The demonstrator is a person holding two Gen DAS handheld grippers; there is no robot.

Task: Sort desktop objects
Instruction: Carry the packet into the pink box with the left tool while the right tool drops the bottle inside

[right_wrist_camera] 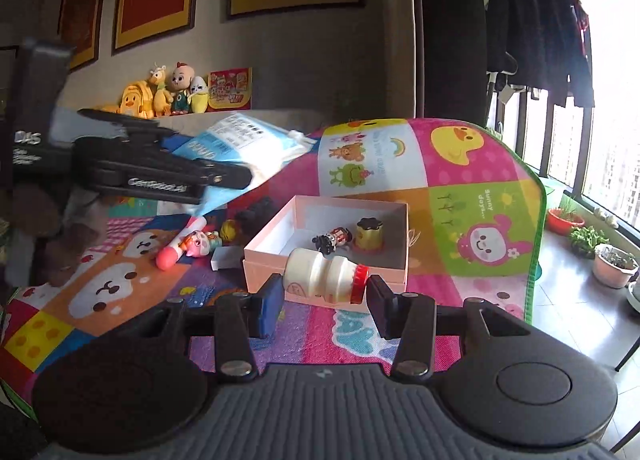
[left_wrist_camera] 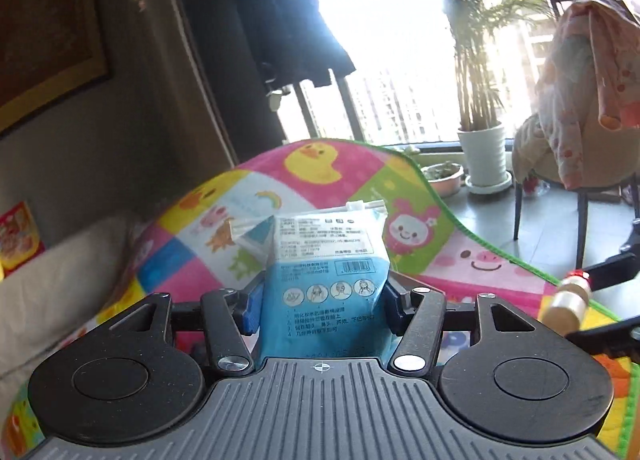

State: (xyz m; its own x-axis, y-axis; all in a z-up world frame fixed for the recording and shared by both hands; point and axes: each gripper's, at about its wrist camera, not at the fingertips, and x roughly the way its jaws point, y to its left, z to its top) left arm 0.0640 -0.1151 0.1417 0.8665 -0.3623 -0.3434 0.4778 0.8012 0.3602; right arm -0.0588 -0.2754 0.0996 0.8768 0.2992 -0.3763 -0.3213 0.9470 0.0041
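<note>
Cartoon play mat (right_wrist_camera: 460, 188) spread over the surface; framed pictures, bright window behind. Pink box (right_wrist_camera: 256, 256) open on mat, two small toys inside. Left gripper (left_wrist_camera: 320, 296) clamped on blue packet (left_wrist_camera: 326, 284), lifted clear. Right gripper (right_wrist_camera: 322, 296) clamped end to end on small bottle (right_wrist_camera: 324, 274), just before box. Carry step; next likely lowering both into box.

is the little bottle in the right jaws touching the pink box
Cannot tell. In the right wrist view the bottle, lying sideways in the right gripper, overlaps the pink box's front rim, so contact or a gap is hidden.
</note>
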